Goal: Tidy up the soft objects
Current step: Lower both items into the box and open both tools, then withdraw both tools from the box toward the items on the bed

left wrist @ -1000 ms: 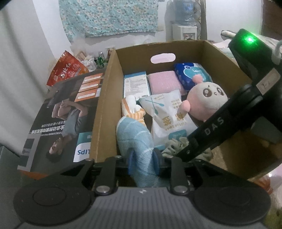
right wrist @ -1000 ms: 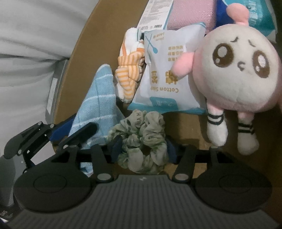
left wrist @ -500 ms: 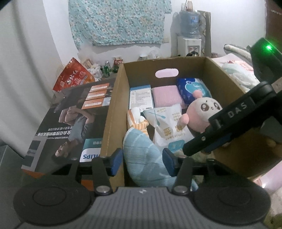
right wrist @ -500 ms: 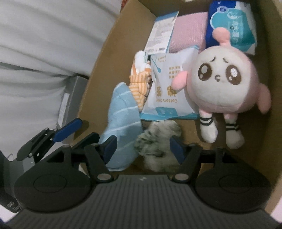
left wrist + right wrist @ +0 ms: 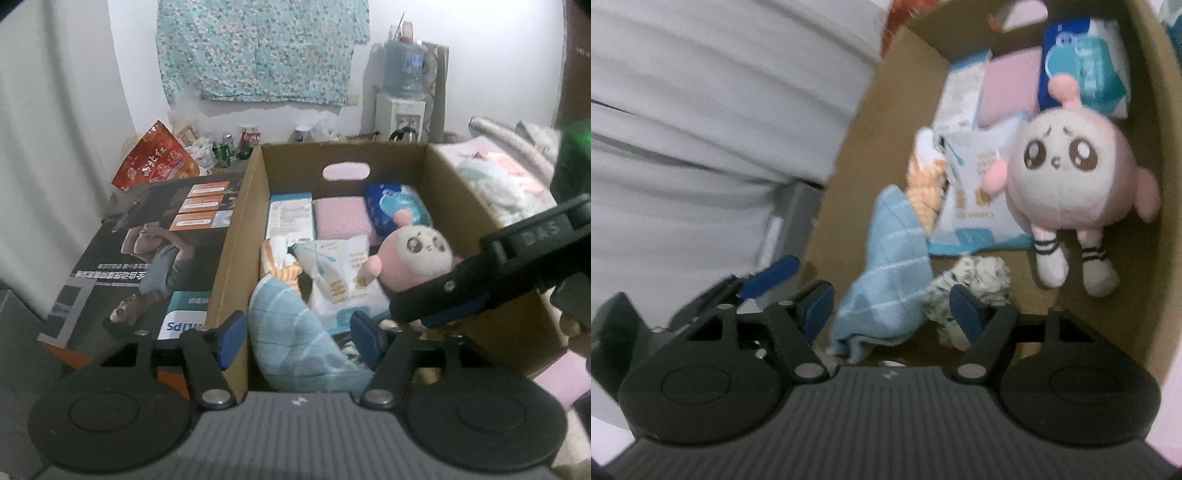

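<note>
The left claw (image 5: pixel 295 330) stands open over the near edge of the cardboard box (image 5: pixel 236 236); its jaws have just been opening, and the blue towel (image 5: pixel 291 332) lies loose between them, with neither pad pressing on it. The towel leans against the box's near left wall. Just beyond it, ahead of the claw, sits an orange striped cloth (image 5: pixel 280 262), and to the right of that a white packet of cotton swabs (image 5: pixel 340 277). Farther ahead along the back wall are a white carton (image 5: pixel 290 218), a pink pad (image 5: pixel 341 218) and a blue tissue pack (image 5: pixel 395 206).

The right claw (image 5: pixel 890 310) is open too, its jaws having just been opening. The towel's lower end hangs between them, and a green scrunchie (image 5: pixel 979 273) lies on the box floor just past the right finger, free of the pads. Ahead and to the right rests a pink stuffed toy (image 5: pixel 1067 177), face up, partly on the swab packet. The left claw's blue-tipped fingers (image 5: pixel 772 275) show just left of the right claw.
</note>
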`<action>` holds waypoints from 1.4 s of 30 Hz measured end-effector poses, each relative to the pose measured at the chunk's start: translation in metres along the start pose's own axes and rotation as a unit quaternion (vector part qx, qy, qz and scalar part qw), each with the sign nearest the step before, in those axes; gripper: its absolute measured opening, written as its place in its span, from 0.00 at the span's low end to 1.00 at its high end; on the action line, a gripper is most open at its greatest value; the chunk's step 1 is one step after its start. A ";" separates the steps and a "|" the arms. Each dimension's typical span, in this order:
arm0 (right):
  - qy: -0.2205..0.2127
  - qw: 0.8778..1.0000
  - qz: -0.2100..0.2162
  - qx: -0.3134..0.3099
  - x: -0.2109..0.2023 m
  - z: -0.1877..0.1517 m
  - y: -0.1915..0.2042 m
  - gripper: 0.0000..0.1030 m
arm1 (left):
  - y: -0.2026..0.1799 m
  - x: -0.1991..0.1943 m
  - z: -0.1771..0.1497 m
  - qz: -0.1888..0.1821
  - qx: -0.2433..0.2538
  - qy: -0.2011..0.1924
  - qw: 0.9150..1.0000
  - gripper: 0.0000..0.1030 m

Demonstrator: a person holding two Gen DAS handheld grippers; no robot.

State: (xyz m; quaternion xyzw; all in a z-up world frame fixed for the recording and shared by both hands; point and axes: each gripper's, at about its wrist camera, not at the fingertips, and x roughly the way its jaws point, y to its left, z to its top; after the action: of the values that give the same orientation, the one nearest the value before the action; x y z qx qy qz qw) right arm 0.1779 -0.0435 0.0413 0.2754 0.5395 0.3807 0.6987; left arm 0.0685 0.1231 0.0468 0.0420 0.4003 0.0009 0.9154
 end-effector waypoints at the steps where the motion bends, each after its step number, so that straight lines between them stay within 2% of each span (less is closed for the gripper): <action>1: -0.010 1.000 0.007 -0.001 -0.007 -0.002 0.000 0.72 | 0.000 -0.003 0.000 -0.005 -0.007 -0.005 1.000 0.68; 3: -0.033 0.999 0.023 -0.002 -0.022 -0.007 0.000 0.74 | 0.000 -0.008 0.001 -0.009 -0.019 -0.011 1.000 0.75; 8: -0.088 0.995 0.045 -0.008 -0.059 -0.023 -0.003 0.77 | -0.005 -0.022 0.000 -0.023 -0.038 -0.026 0.999 0.77; 20: -0.196 0.979 0.041 -0.031 -0.142 -0.068 -0.020 0.79 | -0.045 -0.047 0.000 -0.056 -0.043 -0.069 0.995 0.82; 32: -0.265 0.964 0.004 0.001 -0.203 -0.117 -0.076 0.79 | -0.123 -0.048 -0.001 -0.118 0.002 -0.081 0.990 0.82; 42: -0.304 0.950 -0.060 0.030 -0.251 -0.156 -0.132 0.79 | -0.207 -0.043 0.001 -0.148 0.070 -0.094 0.982 0.82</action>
State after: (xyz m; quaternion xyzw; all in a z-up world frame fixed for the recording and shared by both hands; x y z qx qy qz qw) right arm 0.0263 -0.3294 0.0309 0.3661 0.3285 0.2201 0.8424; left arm 0.0337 -0.0842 0.0628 0.0464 0.3135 -0.1667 0.9337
